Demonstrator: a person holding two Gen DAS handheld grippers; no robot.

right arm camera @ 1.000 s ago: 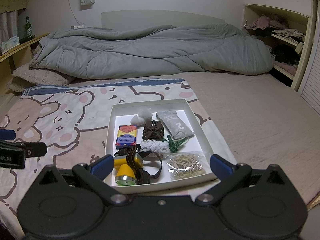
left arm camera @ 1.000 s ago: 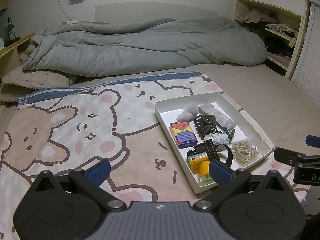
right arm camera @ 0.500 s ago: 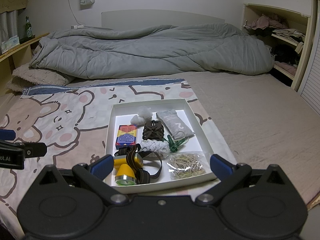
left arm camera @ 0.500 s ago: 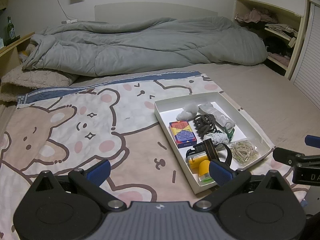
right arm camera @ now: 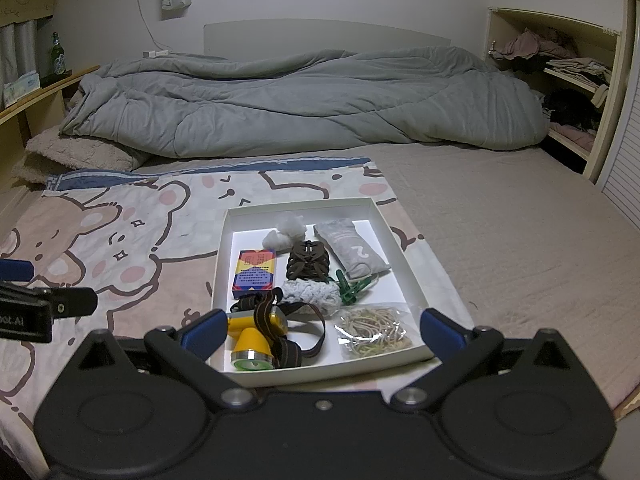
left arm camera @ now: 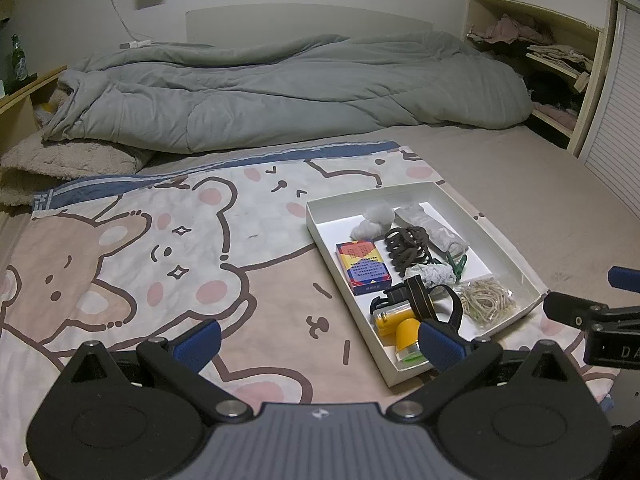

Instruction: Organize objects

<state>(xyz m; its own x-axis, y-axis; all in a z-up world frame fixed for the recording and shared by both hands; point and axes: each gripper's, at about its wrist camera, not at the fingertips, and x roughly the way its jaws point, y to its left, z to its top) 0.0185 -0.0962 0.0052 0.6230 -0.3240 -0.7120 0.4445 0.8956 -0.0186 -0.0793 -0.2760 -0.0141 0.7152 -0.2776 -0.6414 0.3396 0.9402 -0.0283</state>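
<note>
A white shallow tray (right arm camera: pixel 394 244) lies on the bear-print blanket (left arm camera: pixel 160 240). In it are a colourful card box (right arm camera: pixel 255 271), cotton balls (right arm camera: pixel 286 229), dark hair ties (right arm camera: pixel 307 266), a grey pouch (right arm camera: pixel 351 250), a green clip (right arm camera: pixel 351 290), a knitted grey band (right arm camera: pixel 312 292), a bag of rubber bands (right arm camera: pixel 374 332) and a yellow headlamp with strap (right arm camera: pixel 260 330). My right gripper (right arm camera: pixel 322 330) is open and empty, just in front of the tray's near edge. My left gripper (left arm camera: pixel 318 342) is open and empty, left of the tray (left arm camera: pixel 320 232).
A rumpled grey duvet (right arm camera: pixel 300 104) lies across the far half of the bed. Shelves with clothes (right arm camera: pixel 568 76) stand at the right. A wooden ledge with a green bottle (right arm camera: pixel 58 58) runs along the left. Plain beige sheet (right arm camera: pixel 520 240) lies right of the tray.
</note>
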